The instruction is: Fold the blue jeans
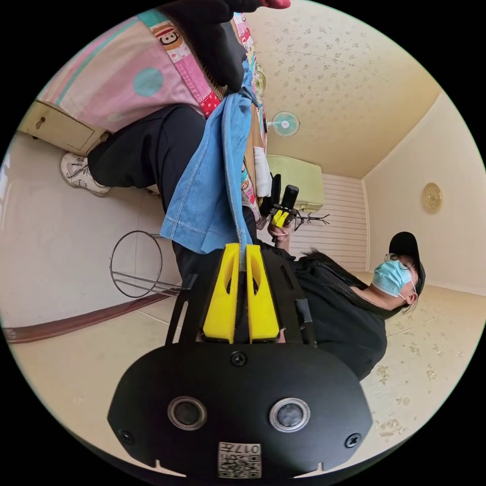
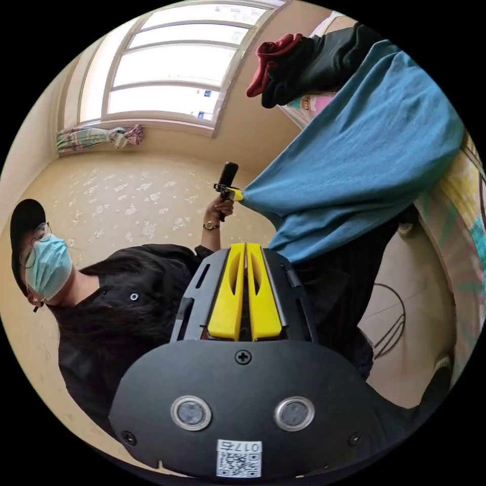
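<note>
Cream floral-patterned surface (image 1: 349, 66) across the upper right of the left gripper view, small wall fan (image 1: 285, 123) at upper centre, round gold plaque (image 1: 432, 197) at right, arched bright window (image 2: 172, 66) at the right gripper view's top, bunched curtain (image 2: 96, 137) below it, wire ring stand (image 1: 135, 263) at left

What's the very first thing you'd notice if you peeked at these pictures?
The blue jeans jump out first, hanging off the colourful patchwork bedspread and stretched between both tools. The left hand-held gripper pinches one edge of the denim with its yellow jaws closed, and the right hand-held gripper is closed on another edge. Behind them is a person in black clothes.
</note>
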Motion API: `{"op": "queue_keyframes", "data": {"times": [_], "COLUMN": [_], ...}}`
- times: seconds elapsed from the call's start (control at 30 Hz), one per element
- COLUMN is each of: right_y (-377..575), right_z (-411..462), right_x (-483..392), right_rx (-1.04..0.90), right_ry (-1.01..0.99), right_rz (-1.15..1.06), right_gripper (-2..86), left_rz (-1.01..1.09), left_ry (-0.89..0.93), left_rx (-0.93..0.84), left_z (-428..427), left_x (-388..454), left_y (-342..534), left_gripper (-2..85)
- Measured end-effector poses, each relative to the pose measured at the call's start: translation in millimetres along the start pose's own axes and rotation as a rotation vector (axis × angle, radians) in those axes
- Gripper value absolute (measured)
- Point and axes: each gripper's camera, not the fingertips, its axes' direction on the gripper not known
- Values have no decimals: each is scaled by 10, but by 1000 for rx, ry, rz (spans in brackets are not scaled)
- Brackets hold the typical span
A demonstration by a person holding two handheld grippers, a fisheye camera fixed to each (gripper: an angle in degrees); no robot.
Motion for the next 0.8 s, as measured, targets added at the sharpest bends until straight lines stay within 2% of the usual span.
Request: {"op": "queue_keyframes", "data": {"times": [0.07, 0.13, 0.23, 0.33, 0.47, 0.8], "right_y": [15, -55, -184, -198, -109, -49], "right_z": [-4, 58, 166, 155, -55, -424], "right_x": [124, 182, 403, 574, 633, 374], "right_rx": [-9, -24, -52, -37, 59, 18], "right_ry": [59, -32, 19, -51, -144, -191], "right_rz": [88, 83, 214, 286, 326, 279], "right_gripper": [23, 38, 57, 69, 73, 26], "left_rz": [-15, -24, -7, -2, 4, -12], "left_ry": [-9, -16, -5, -19, -46, -30], "left_rx": [-4, -23, -42, -59, -52, -53], "left_z": [-21, -16, -26, -88, -292, -510], "left_x": [18, 56, 181, 305, 454, 567], "left_y": [-13, -40, -77, -86, -48, 44], "left_gripper": [6, 6, 6, 6, 6, 8]}}
